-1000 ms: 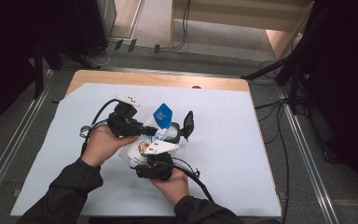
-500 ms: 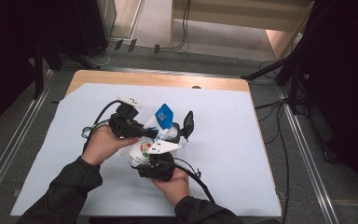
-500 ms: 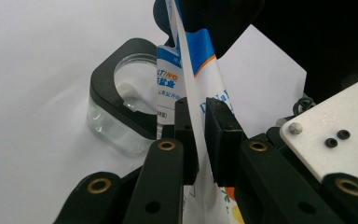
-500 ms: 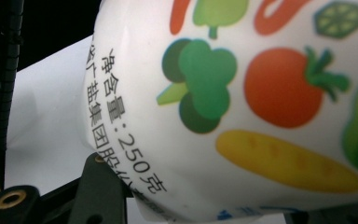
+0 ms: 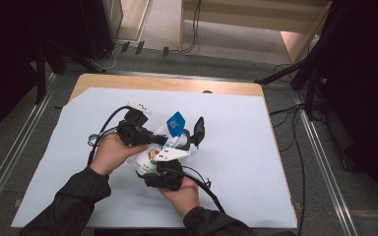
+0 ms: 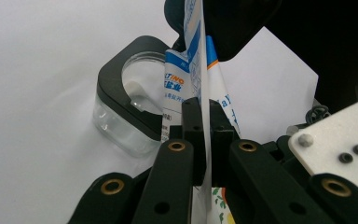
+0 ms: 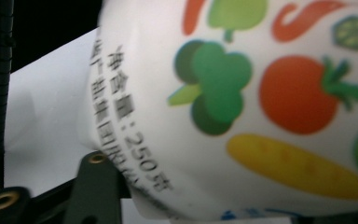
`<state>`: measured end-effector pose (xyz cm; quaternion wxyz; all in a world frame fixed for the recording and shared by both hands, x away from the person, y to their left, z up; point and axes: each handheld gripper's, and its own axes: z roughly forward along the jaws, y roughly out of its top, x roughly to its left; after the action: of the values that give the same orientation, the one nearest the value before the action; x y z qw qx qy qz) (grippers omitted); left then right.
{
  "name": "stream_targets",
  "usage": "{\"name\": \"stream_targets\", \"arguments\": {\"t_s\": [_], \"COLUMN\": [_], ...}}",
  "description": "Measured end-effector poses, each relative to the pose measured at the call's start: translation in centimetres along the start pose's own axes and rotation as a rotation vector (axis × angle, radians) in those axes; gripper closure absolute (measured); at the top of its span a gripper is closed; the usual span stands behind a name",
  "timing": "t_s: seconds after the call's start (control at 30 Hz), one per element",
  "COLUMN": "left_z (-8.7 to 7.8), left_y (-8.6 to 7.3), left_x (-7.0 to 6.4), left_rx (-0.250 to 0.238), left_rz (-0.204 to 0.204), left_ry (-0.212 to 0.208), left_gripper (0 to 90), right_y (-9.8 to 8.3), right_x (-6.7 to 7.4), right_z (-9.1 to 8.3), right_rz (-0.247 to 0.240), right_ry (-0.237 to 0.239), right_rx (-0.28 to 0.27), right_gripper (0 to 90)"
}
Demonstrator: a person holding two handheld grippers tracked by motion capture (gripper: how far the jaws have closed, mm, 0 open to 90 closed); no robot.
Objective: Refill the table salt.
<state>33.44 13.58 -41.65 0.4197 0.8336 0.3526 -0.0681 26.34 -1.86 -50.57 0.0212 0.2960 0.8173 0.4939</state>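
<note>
Since the earlier frame almost nothing has moved: both hands and the bag stay above the middle of the bench. The left gripper has its fingers clenched on the bag's thin top edge, and the right gripper grasps the bag's body from below. The jar stands just beside the bag, with wide free room toward every bench edge.

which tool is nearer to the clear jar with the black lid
Left. The left tool, pinching the upper edge of the white bag, sits just beside the jar. The right tool grips the bag's lower body, closer to the person, farther from the jar.
</note>
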Motion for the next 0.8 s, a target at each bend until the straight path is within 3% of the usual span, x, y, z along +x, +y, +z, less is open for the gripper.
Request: {"name": "stream_targets", "arguments": {"t_s": [0.3, 0.47, 0.8], "left_z": [-0.2, -0.5, -1.3], "left_y": [0.0, -0.1, -0.2], "left_x": [0.2, 0.2, 0.5], "left_rx": [0.003, 0.022, 0.019], "left_rz": [-0.005, 0.007, 0.001], "left_ry": [-0.029, -0.017, -0.017], "left_gripper": [83.3, 80.3, 81.7], "right_y": [-0.1, -0.2, -0.2], "right_x": [-0.1, 0.0, -0.7], "right_z": [-0.2, -0.2, -0.4], "right_rz": [0.024, 0.019, 0.046], "right_ry": [0.01, 0.011, 0.01], "right_rx": [-0.026, -0.025, -0.036], "right_gripper": [51.7, 52.0, 52.3]}}
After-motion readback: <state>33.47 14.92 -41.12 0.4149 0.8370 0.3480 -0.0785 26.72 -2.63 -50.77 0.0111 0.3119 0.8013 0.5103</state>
